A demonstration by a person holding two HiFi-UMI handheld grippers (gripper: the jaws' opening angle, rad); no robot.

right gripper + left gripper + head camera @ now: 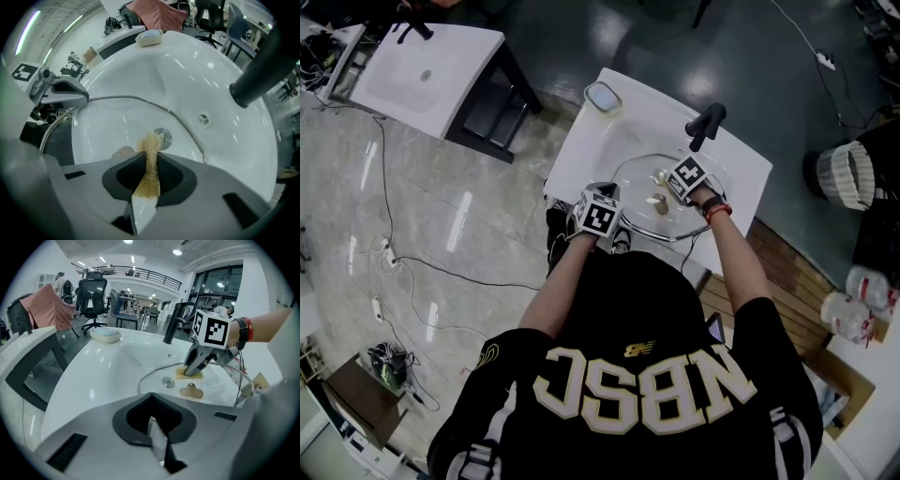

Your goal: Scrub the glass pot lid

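Observation:
The glass pot lid [637, 180] lies tilted in the white sink basin [609, 141], its tan knob [657, 202] facing up. My left gripper [617, 211] is shut on the lid's near rim; the thin edge shows between its jaws [157, 442]. My right gripper [668, 178] is shut on a yellow sponge [150, 159], which it presses onto the glass near the knob [123, 151]. In the left gripper view, the right gripper [190, 371] holds the sponge [191, 374] down beyond the knob [191, 390]. The lid's metal rim [140, 99] arcs toward the left gripper [80, 96].
A black faucet [705, 125] stands at the sink's far right edge. A soap dish [603, 97] sits on the far left corner. The drain [162, 137] shows through the glass. A second white sink [427, 66] stands to the left across the floor.

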